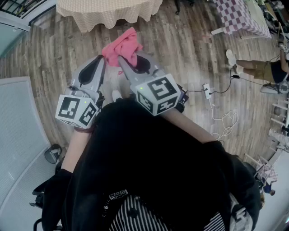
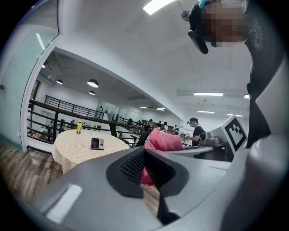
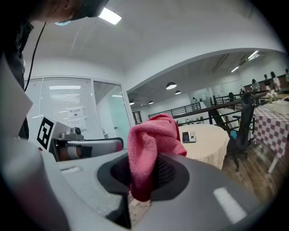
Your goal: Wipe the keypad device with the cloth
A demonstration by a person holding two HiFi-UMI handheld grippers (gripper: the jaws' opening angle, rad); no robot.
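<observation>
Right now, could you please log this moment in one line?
right gripper: shut on pink cloth; left gripper: shut; keypad device: on table, untouched

No text can be read for certain. A white paper notice (image 3: 76, 116) on the glass wall (image 3: 104, 118) carries dark print, too small to make out. A small patch of white lettering (image 1: 118, 195) on the person's black garment (image 1: 153, 153) is too blurred to read.

A beige-clothed round table (image 1: 108, 12) stands on wooden floor (image 1: 54, 54), a white power strip (image 1: 207, 90) well apart.
</observation>
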